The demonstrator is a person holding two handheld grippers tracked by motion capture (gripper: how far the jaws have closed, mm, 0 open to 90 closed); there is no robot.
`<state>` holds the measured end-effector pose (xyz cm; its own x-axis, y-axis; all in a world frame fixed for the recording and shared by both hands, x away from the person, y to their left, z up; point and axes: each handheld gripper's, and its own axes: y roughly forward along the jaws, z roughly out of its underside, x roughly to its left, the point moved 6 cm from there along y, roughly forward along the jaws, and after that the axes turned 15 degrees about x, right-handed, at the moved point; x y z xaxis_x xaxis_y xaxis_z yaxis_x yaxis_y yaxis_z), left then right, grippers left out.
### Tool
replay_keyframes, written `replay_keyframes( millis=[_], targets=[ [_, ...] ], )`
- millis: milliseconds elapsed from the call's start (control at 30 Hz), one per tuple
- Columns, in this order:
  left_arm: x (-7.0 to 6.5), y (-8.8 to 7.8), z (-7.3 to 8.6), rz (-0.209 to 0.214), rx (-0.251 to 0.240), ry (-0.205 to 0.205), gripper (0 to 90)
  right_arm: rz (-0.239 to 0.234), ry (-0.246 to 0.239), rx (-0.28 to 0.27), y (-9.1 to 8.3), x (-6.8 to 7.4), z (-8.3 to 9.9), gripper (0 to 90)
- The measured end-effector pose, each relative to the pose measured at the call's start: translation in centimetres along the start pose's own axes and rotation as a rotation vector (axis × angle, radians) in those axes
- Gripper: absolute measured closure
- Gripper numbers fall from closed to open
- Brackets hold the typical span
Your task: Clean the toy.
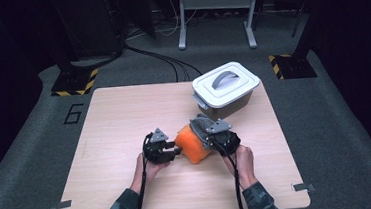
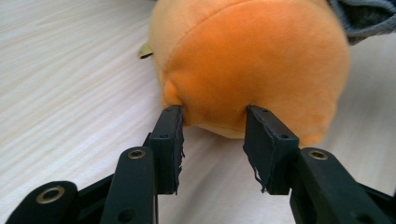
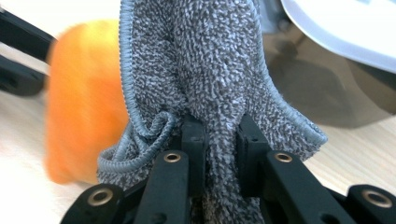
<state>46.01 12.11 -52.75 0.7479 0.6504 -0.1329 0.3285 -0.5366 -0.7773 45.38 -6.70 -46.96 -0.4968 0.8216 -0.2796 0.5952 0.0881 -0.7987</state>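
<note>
An orange plush toy (image 1: 192, 145) lies on the wooden table (image 1: 119, 119), near the middle. A grey terry cloth (image 1: 201, 124) is draped over its far side. My left gripper (image 1: 176, 151) meets the toy from the left. In the left gripper view its two pads (image 2: 173, 140) pinch the lower bulge of the orange plush toy (image 2: 252, 60), which fills the gap between the tips of my left gripper (image 2: 214, 114). My right gripper (image 1: 208, 134) is on the toy's right. It is shut on a fold of the grey cloth (image 3: 205, 60), which rises out of my right gripper (image 3: 219, 126) with the toy (image 3: 79, 102) behind it.
A box with a white handled lid (image 1: 226, 83) stands at the table's far right, close behind the toy; its dark wall (image 3: 327, 93) is just beyond the cloth. Bare wood lies to the left and along the near edge. Cables run over the floor behind the table.
</note>
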Motion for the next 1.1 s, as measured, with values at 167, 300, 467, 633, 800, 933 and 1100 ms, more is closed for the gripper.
replay_keyframes(
  millis=[167, 300, 467, 633, 800, 933, 1100],
  targets=[
    [-1.0, 0.1, 0.4, -0.004, 0.012, 0.025, 54.0, -0.016, -0.01, 0.026, 1.0, 0.3, -0.4, 77.1],
    [0.1, -0.7, 0.5, -0.006, -0.018, -0.001, 50.5, -0.026, -0.011, 0.038, 1.7, -0.1, -0.2, 77.2],
    [1.4, -0.2, -0.3, 0.0, -0.019, -0.001, 46.8, -0.033, 0.002, 0.037, 2.3, -0.4, -0.1, 77.2],
    [0.2, 0.3, -0.3, 0.037, -0.022, 0.061, 73.2, -0.031, -0.007, 0.031, 2.4, -0.4, -0.2, 77.2],
    [-0.8, 0.2, 0.0, 0.031, -0.016, 0.05, 81.0, -0.02, -0.008, 0.022, 2.2, -0.7, -0.3, 77.2],
    [-1.8, 0.0, 0.1, 0.042, -0.047, 0.014, 81.5, -0.019, 0.022, -0.014, 0.7, -1.0, -0.2, 77.2],
    [-2.7, 0.0, -0.2, 0.04, -0.069, 0.009, 81.9, -0.046, 0.03, -0.056, -1.8, -0.7, 0.2, 77.1]
  ],
)
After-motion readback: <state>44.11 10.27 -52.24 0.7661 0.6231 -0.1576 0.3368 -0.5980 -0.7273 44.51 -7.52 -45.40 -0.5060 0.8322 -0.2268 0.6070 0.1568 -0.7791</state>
